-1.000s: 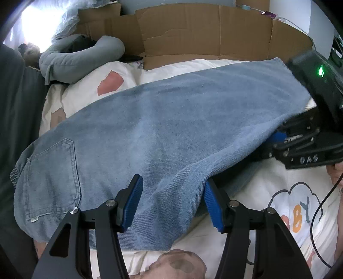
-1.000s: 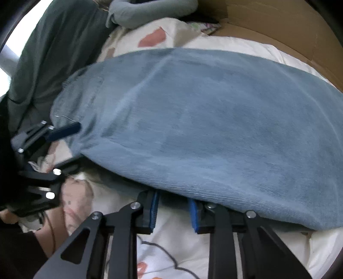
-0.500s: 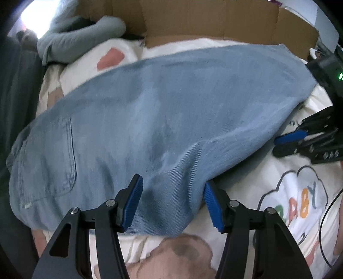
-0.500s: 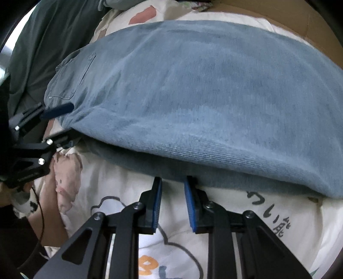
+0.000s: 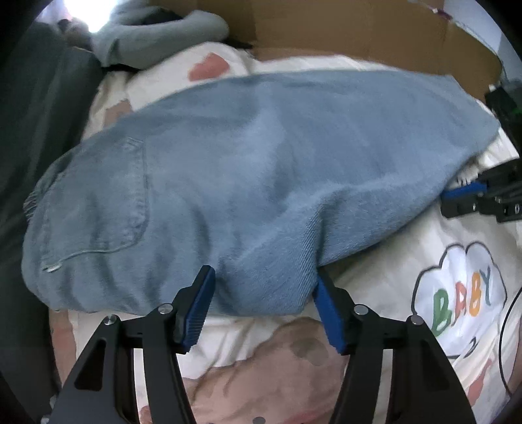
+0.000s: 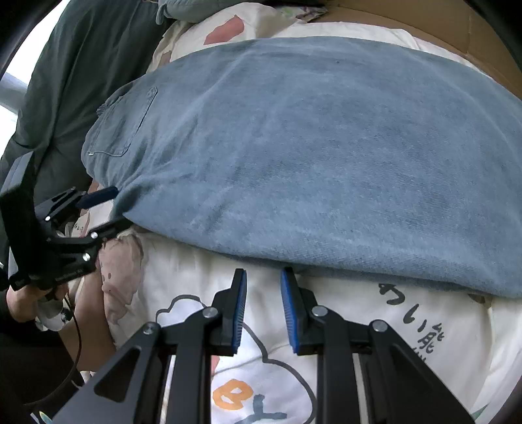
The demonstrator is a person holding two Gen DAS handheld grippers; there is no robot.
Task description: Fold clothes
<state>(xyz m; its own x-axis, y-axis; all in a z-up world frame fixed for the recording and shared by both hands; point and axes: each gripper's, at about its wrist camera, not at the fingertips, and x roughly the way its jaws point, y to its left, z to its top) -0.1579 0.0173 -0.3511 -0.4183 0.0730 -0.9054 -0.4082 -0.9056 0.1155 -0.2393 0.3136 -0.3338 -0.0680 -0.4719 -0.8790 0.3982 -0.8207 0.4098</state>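
Since a second ago my right gripper [image 6: 261, 293] has pulled back off the jeans [image 5: 248, 182]; it sat at the denim's near fold, now it's just clear of the edge, over the printed quilt [image 6: 375, 326]; my left gripper [image 5: 264, 293] has shifted along the denim, pocket [image 5: 98, 202] now bigger in its view; left jaws are opening, near fold of the jeans lying between the blue pads, pads not pressing that I can see; right jaws narrow, a slim gap, nothing between them but quilt below; jeans lie folded lengthwise across the quilt, back pocket up at the left end, hem end toward the cardboard [image 5: 342, 29] at the far right; grey garment [image 5: 156, 32] bunched at the far left corner; dark fabric [image 6: 81, 65] along the left side; a hand [image 6: 23, 303] holds the left gripper's handle.
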